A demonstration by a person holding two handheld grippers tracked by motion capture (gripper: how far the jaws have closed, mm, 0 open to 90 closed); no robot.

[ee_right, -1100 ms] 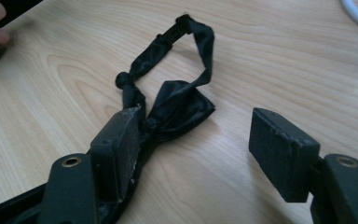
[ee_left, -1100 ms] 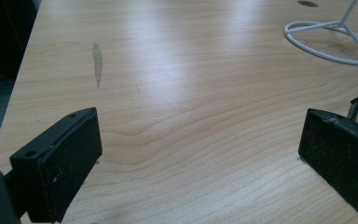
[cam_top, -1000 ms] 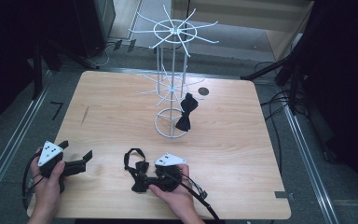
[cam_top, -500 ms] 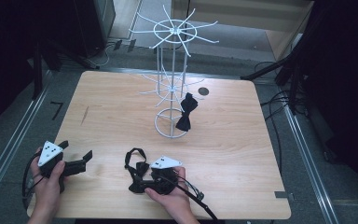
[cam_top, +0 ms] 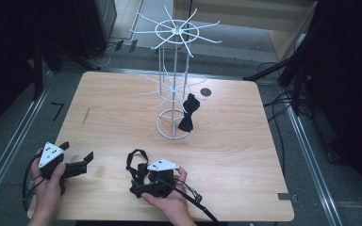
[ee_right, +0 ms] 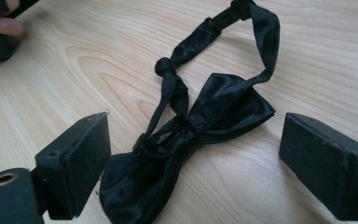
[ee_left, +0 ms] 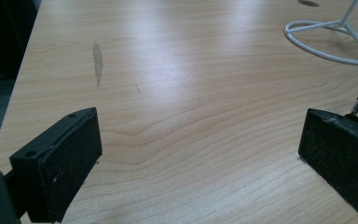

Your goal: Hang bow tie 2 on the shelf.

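1. So, the right gripper (cam_top: 141, 181) sits low at the desk's (cam_top: 245, 155) near edge, fingers (ee_right: 74, 163) spread wide after just opening up, gripping nothing.
2. A black bow tie (ee_right: 186, 144) lies flat on the desk between those fingers, strap looped out beyond it. Can't tell if the left pad brushes the fabric.
3. The left gripper (cam_top: 82, 160) rests near the desk's left corner, fingers (ee_left: 58, 168) wide apart over bare wood.
4. Farther back, a white wire rack (cam_top: 174, 84) stands with another bow tie (cam_top: 188, 113) hanging on it.
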